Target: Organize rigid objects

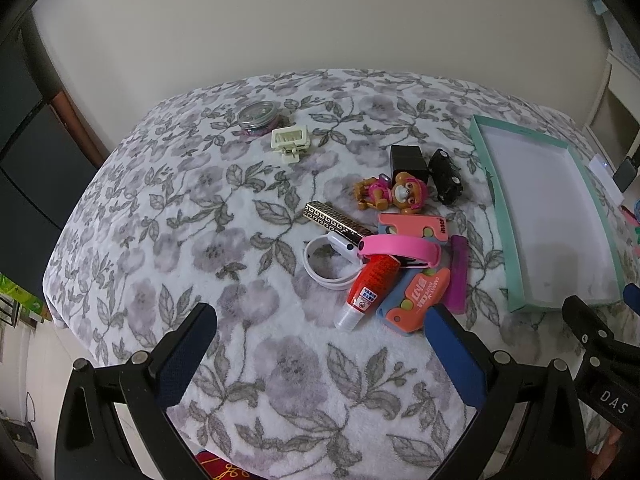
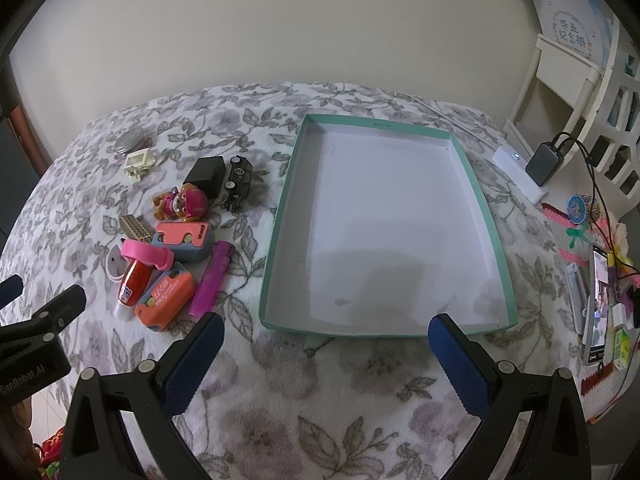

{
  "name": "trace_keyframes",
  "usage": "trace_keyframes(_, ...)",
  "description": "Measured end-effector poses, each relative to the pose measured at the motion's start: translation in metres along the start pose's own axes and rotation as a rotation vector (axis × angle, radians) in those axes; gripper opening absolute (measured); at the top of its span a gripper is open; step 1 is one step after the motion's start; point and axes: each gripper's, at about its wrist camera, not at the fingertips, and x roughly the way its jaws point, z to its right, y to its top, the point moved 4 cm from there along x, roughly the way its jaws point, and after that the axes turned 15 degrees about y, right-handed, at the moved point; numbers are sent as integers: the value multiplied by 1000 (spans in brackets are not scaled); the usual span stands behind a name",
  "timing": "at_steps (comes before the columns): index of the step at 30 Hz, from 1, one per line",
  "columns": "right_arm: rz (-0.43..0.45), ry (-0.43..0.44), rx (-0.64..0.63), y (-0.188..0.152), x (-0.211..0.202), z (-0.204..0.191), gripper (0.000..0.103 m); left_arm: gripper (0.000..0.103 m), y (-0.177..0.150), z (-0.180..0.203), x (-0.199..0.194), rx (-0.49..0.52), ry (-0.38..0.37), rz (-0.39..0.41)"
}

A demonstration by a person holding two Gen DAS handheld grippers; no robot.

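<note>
Two grippers hover near the front edge of the flowered cloth (image 2: pixel 320 400), both spread wide and grasping nothing: the left gripper (image 1: pixel 320 334) faces the clutter, the right gripper (image 2: pixel 326 340) faces the tray (image 2: pixel 280 216). The tray lies bare on the right, evidently the destination. The heap sits just left of it: glue tube (image 1: pixel 366 290), pink band (image 1: pixel 396 248), toy dog (image 1: pixel 394 194), toy car (image 1: pixel 446 176). A tin (image 1: pixel 258 118) and a clip (image 1: pixel 290 140) lie far left, well apart.

Left tongs (image 1: pixel 320 322) and right tongs (image 2: pixel 326 330) gape wide, empty.
</note>
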Motion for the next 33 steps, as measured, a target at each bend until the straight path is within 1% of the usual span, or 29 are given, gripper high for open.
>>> trace_keyframes(15,-6,0,-2,0,1,-1,103,103,1,2,1,-4,-5,-12)
trace_keyframes(18,-7,5,-1,-1,1,-2,103,103,0,2,2,-6,-18,-22)
trace_keyframes(21,-4,23,8,1,0,-2,103,103,1,4,6,-8,-40,-52)
trace_keyframes(22,-1,30,12,4,-1,-2,103,103,4,4,9,-9,-49,-71)
trace_keyframes(26,7,53,3,19,-4,-9,103,103,18,4,13,-18,-63,-95)
trace_keyframes(29,17,86,12,33,-5,-14,103,103,32,3,19,-39,-57,-125)
trace_keyframes(33,26,101,2,52,-3,-22,103,103,47,4,32,-69,-49,-173)
